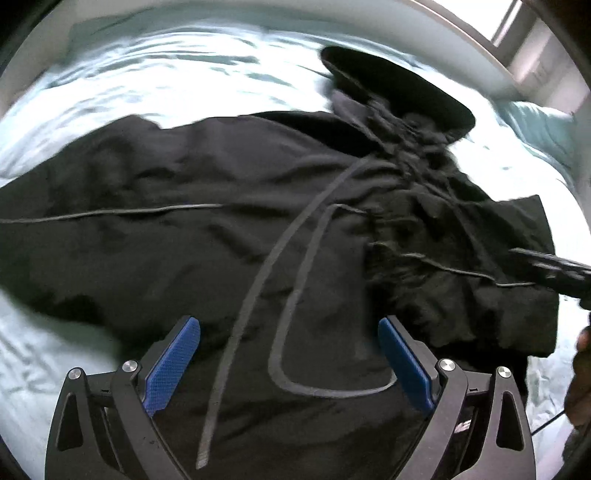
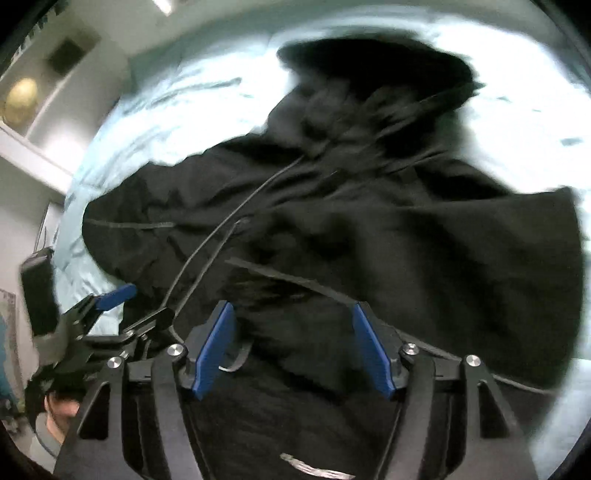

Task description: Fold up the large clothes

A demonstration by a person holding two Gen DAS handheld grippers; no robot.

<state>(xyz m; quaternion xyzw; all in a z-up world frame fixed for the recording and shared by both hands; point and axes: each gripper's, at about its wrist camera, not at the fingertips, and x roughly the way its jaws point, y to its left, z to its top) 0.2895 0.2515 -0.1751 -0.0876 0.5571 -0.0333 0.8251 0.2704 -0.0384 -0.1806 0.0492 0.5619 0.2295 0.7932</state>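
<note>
A large black hooded jacket [image 1: 221, 229] with grey seam lines lies spread and rumpled on a pale blue bed sheet [image 1: 166, 74]. Its hood [image 1: 399, 85] points to the far side. My left gripper [image 1: 288, 332] is open, blue pads apart, hovering just above the jacket's near part. In the right wrist view the same jacket [image 2: 406, 240] fills the frame. My right gripper [image 2: 291, 317] is open above its near hem. The left gripper [image 2: 114, 299] shows at the left of that view, open. The right gripper's tip [image 1: 554, 269] enters the left wrist view from the right edge.
The bed sheet [image 2: 166, 110] surrounds the jacket on all sides. A white wall with a shelf and a round lamp [image 2: 20, 99] stands left of the bed. A window [image 1: 517, 22] is at the far right. A person's face [image 2: 61, 410] shows low at the left.
</note>
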